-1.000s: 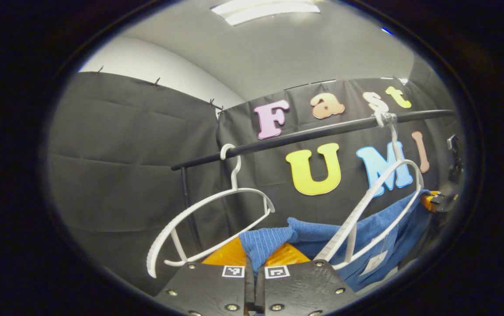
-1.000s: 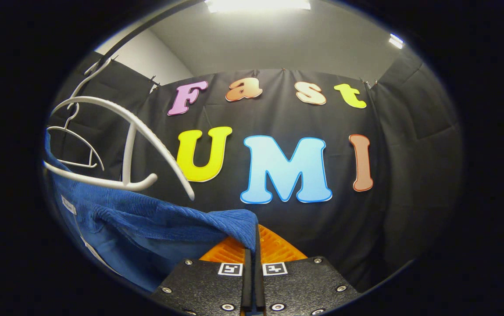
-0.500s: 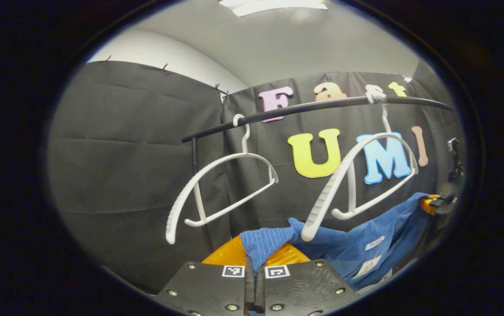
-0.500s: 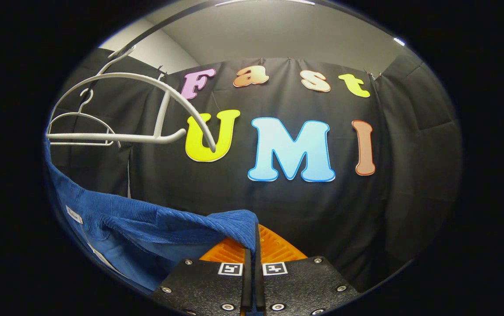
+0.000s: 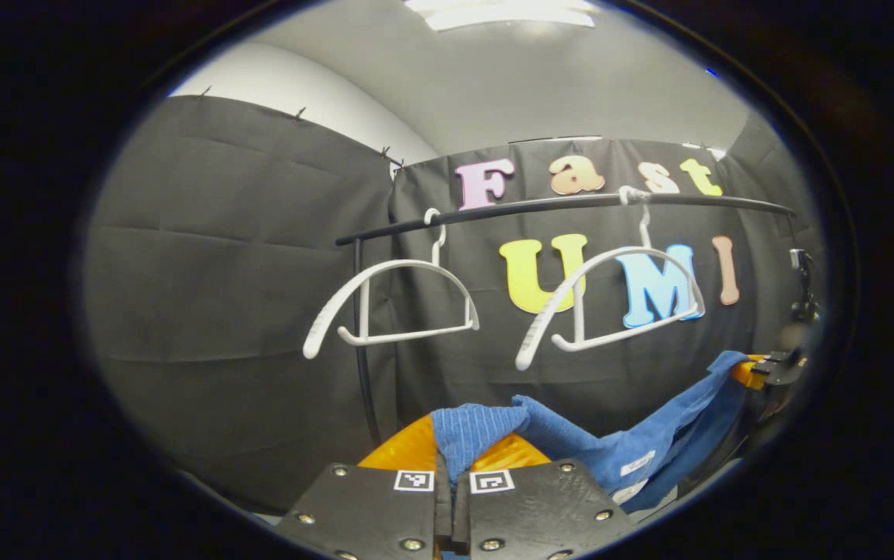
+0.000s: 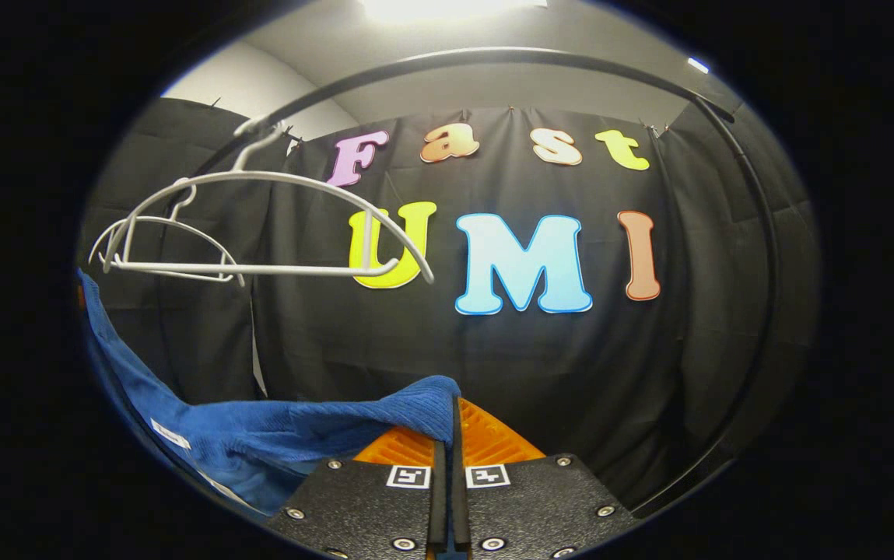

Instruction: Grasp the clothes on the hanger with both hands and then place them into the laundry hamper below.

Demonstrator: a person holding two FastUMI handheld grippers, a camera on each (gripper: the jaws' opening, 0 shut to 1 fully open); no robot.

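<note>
Now the blue garment [image 5: 571,443] hangs off both hangers, stretched as a sagging span between the two grippers, below the rail. Left gripper view: the left gripper [image 5: 453,467] is clenched on one corner of the cloth, a ribbed fold bunched between its fingers at the bottom centre; from there the fabric runs right and slightly up to the right gripper [image 5: 766,369], seen far right at the edge, where the cloth's other end meets it. Small white tags show on the fabric's lower right part. Right gripper view: the right gripper [image 6: 453,451] is clamped on the other corner of the garment [image 6: 275,435], fold pinched between both fingers; the cloth drops away to the left and climbs again toward the left edge. Above and beyond the cloth, two bare white hangers hook on a black rail [image 5: 555,204]: the left hanger [image 5: 392,299] near the rail's upright post, the right hanger [image 5: 610,299] farther right, well apart from the garment. In the right gripper view the nearer hanger [image 6: 275,225] sits upper left, the second hanger [image 6: 159,249] partly behind it. Black cloth wall [image 5: 221,272] behind; ceiling light [image 5: 505,12] overhead.
</note>
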